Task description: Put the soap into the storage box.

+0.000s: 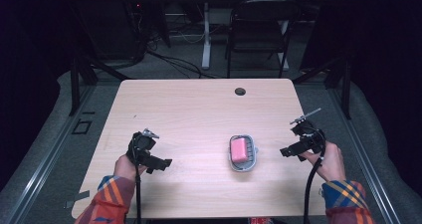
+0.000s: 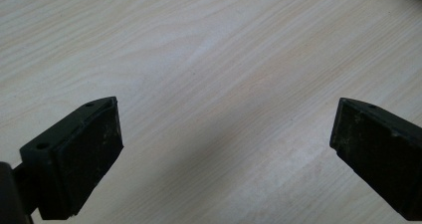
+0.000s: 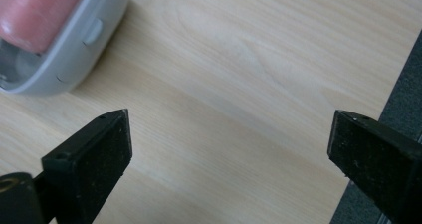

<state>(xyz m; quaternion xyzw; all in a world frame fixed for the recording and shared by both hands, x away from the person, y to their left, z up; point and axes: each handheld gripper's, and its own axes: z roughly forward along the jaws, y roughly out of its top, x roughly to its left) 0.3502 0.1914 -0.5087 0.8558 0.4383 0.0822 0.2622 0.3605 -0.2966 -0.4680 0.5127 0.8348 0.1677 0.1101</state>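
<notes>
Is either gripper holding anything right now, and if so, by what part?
Nothing is held. The left gripper and the right gripper both have their jaws wide open over bare table; the pink soap sits in its dish, untouched.

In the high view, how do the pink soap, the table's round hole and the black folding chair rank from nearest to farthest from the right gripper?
From the right gripper:
1. Pink soap, in its grey dish, to the gripper's left.
2. Round hole, near the table's far edge.
3. Black folding chair, on the floor beyond the table.
</notes>
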